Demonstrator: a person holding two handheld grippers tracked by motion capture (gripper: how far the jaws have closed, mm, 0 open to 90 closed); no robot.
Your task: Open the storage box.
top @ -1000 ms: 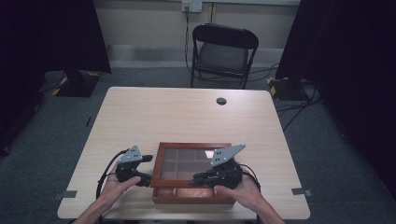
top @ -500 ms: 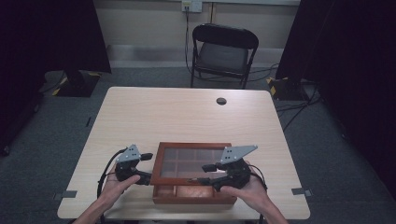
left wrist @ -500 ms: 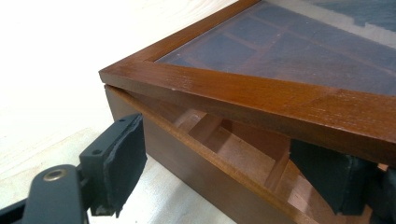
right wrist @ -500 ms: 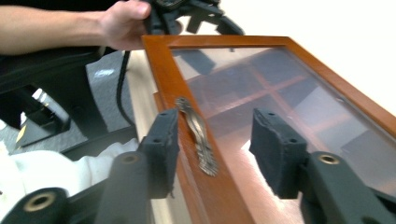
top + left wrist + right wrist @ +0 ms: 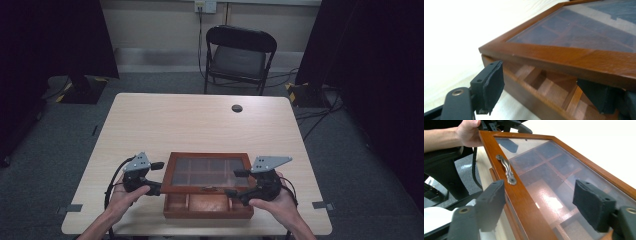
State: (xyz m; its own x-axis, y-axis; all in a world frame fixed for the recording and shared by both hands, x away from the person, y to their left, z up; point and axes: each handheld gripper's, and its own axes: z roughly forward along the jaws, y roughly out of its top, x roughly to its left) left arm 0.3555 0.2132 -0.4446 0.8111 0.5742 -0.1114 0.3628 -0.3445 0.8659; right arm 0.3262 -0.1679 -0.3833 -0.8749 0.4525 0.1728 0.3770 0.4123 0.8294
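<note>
A pale wooden worktop (image 5: 200, 125) fills the middle of the frame, with a small dark round cap (image 5: 237, 108) set into it near its far edge. Beyond it, at the upper middle, a black folding chair (image 5: 239, 57) stands on grey carpet (image 5: 60, 135) before a cream wall (image 5: 155, 25) carrying a socket (image 5: 205, 6) with a cable hanging down. Black curtains (image 5: 50, 35) darken the upper left and the right side, and loose cables (image 5: 315, 112) trail over the floor at right.

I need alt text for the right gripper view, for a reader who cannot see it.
A wooden box's glass lid, raised ajar, runs between the right tool's open black jaws, which have just been opening. A metal handle sits on its front frame, and a hand is at the far corner.
</note>
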